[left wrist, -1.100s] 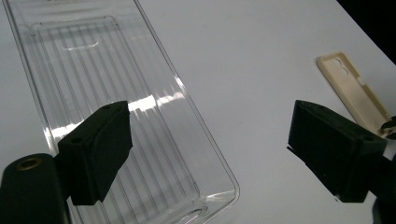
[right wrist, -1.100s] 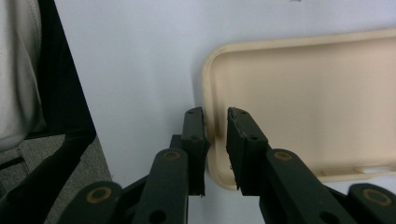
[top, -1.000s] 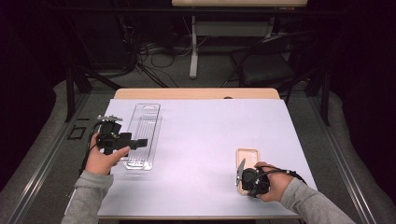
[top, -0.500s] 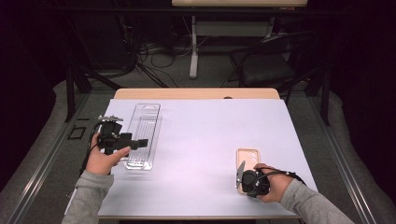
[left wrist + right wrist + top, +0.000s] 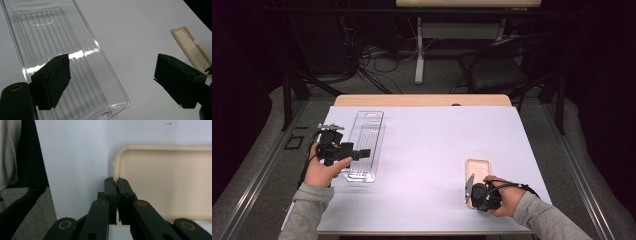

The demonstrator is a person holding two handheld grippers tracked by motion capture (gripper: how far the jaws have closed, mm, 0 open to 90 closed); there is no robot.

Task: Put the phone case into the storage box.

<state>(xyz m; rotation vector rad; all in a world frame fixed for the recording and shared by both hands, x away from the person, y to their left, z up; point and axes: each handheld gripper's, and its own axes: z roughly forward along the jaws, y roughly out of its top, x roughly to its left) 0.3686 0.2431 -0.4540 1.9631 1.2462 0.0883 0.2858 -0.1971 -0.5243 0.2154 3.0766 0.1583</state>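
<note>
A clear ribbed plastic tray (image 5: 368,131) lies lengthwise on the left of the white table. My left gripper (image 5: 363,151) hovers over its near end, jaws wide open and empty; in the left gripper view the tray (image 5: 50,37) spreads under the left gripper (image 5: 113,66). A beige phone case (image 5: 477,167) lies hollow side up at the right front, also seen far off as the case (image 5: 190,45). My right gripper (image 5: 471,184) sits at its near left corner. In the right gripper view the right gripper (image 5: 116,182) is shut with the raised rim of the case (image 5: 170,182) pinched between the tips.
The white sheet (image 5: 437,145) covers the table down to its front edge, with a wooden strip (image 5: 422,100) along the far side. A dark chair (image 5: 497,70) and cables stand on the floor beyond. The person's sleeves come in at both lower corners.
</note>
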